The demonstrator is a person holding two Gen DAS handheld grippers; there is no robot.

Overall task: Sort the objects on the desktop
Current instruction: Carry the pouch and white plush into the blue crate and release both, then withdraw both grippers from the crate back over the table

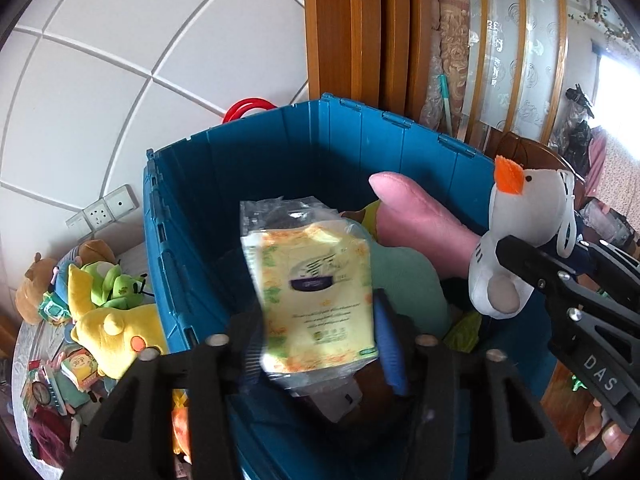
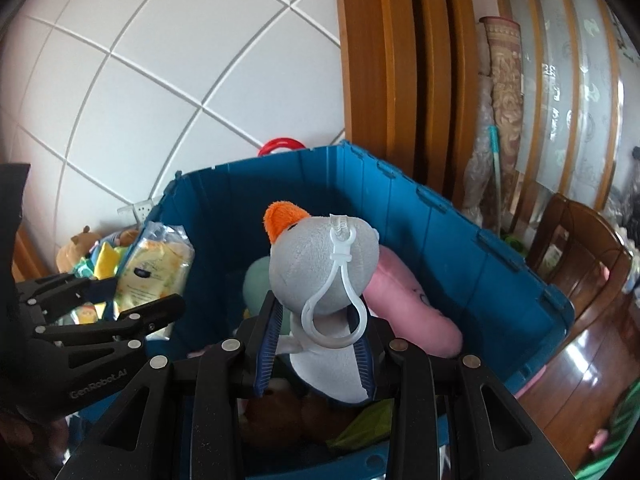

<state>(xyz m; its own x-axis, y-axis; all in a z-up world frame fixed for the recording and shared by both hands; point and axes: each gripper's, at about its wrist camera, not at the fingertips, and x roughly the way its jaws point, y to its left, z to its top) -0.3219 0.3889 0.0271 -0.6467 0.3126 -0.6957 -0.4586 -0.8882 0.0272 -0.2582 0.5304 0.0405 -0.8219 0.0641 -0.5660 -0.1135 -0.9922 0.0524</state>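
Your left gripper stands parted around the wet-wipes pack, poised to drop it into the blue crate. Your right gripper clamps the plush goose above the same crate.

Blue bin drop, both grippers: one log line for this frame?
left gripper: open, tissue pack between jaws | right gripper: shut on goose plush | both over blue bin

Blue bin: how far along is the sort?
Done: blue bin already holds a pink plush and a teal plush. In hand: right gripper clamps the goose plush; left gripper has the tissue pack between parted jaws over the bin. Left: toy pile beside it.
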